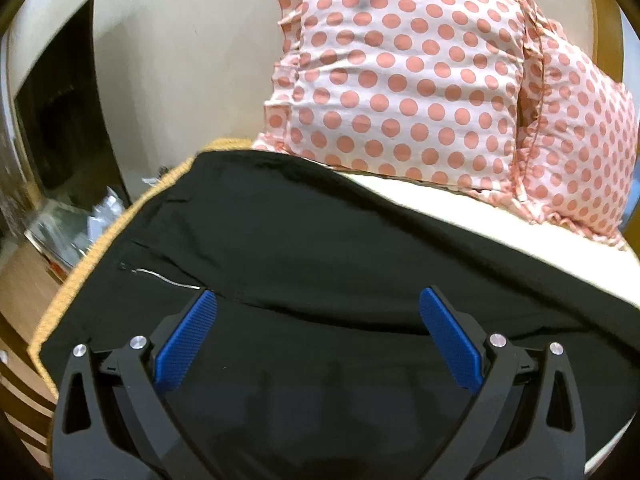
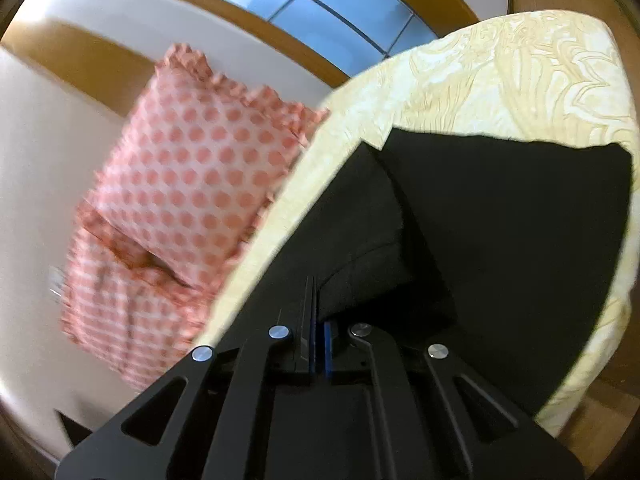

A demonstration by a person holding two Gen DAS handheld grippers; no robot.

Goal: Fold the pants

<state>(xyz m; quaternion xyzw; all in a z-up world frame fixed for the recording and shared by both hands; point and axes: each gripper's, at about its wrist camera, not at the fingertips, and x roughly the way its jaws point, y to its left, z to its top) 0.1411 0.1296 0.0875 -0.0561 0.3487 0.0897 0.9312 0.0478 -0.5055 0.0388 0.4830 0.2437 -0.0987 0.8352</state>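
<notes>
Black pants [image 1: 304, 240] lie spread on the cream bed [image 1: 440, 196], with a short silver zipper line near the left edge. My left gripper [image 1: 318, 300] is open just above the cloth, its blue pads [image 1: 188, 344] wide apart and empty. In the right wrist view the pants [image 2: 500, 220] lie on the patterned bedspread [image 2: 500, 80], with one layer folded over. My right gripper [image 2: 318, 320] has its jaws closed together on a raised fold of the black pants.
Two pink polka-dot pillows [image 1: 400, 72] lean against the wall at the head of the bed; they also show in the right wrist view [image 2: 188, 184]. A dark TV screen [image 1: 60, 120] and wooden floor lie left of the bed's yellow edge. A window [image 2: 312, 0] is above.
</notes>
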